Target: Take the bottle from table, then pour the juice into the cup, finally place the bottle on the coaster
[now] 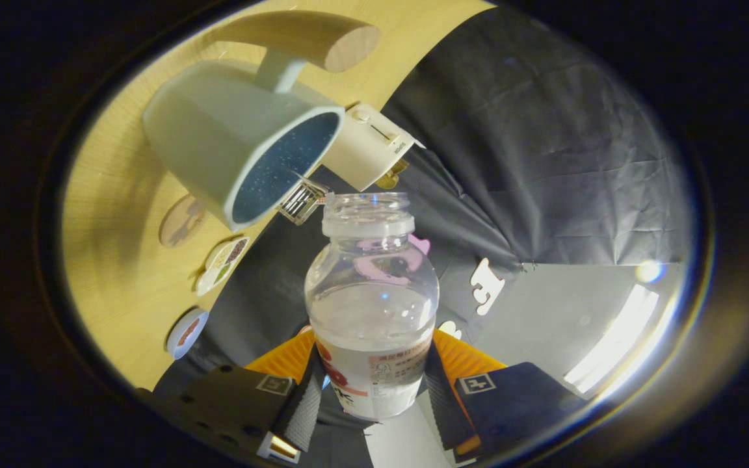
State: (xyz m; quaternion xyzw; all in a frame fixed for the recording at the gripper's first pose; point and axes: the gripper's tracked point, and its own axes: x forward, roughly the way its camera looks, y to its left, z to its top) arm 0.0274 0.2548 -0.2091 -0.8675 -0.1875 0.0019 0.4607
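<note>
Clear plastic bottle (372, 305), uncapped, part full, gripped by the claw (372, 396) on both sides; mouth just beside the cup (238, 140) on the wooden bench (121, 273).

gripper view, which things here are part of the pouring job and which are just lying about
Part of the job:
- bottle, open, held between the gripper fingers
- cup, just beyond the bottle's mouth
- coasters on the table, one likely the target

Just lying about:
- white toaster behind the cup
- wooden handle
</note>
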